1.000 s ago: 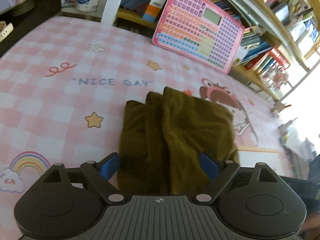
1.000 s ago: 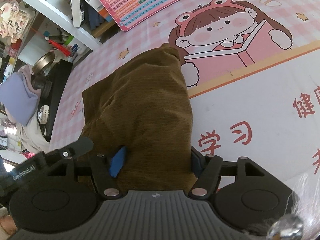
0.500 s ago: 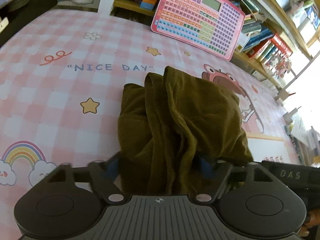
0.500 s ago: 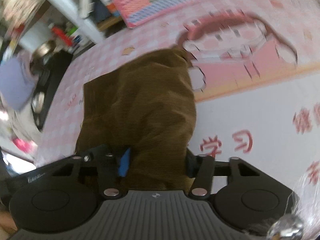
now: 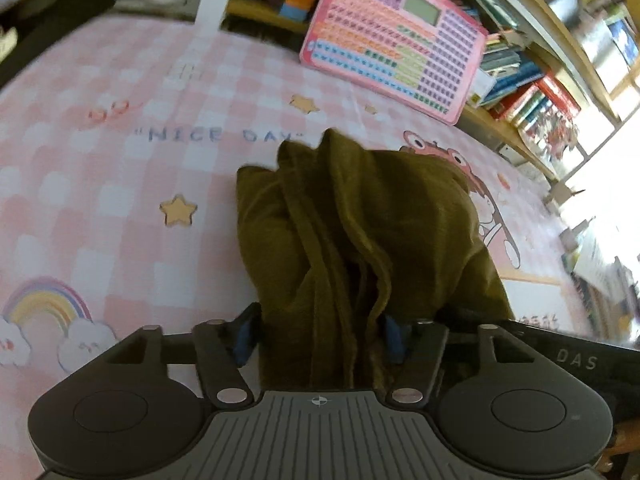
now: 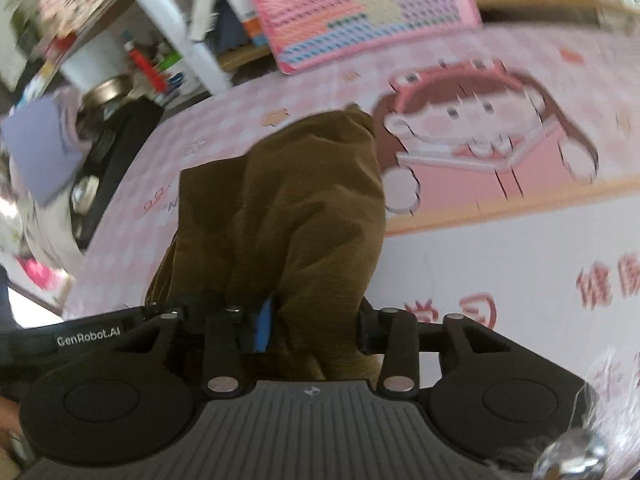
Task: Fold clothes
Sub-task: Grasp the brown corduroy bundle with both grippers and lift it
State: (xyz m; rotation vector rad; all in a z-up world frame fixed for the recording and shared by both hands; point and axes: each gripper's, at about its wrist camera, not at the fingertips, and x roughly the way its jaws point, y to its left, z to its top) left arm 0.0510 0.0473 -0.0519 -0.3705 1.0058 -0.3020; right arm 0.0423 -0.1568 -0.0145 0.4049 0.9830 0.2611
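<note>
An olive-brown garment (image 5: 360, 220) lies bunched in folds on the pink checked mat (image 5: 120, 200). My left gripper (image 5: 320, 336) holds its near edge. The blue pads (image 5: 245, 336) press on a thick bundle of cloth, and the jaws are opening slightly. In the right wrist view the same garment (image 6: 300, 200) rises in a hump toward my right gripper (image 6: 316, 320), which is shut on its near edge. The two grippers sit side by side: the right gripper's body (image 5: 568, 360) shows at the left view's right edge. The garment's near hem is hidden behind both grippers.
A pink toy keyboard (image 5: 396, 36) leans against a bookshelf (image 5: 540, 92) beyond the mat. At the mat's left edge are a black surface (image 6: 116, 148), bottles and a metal bowl (image 6: 106, 88). The mat's cartoon girl print (image 6: 480, 140) lies right of the garment.
Both grippers went from open around the garment's near edge to closed on it. The cloth bunched up higher between them, and the right view rolled slightly.
</note>
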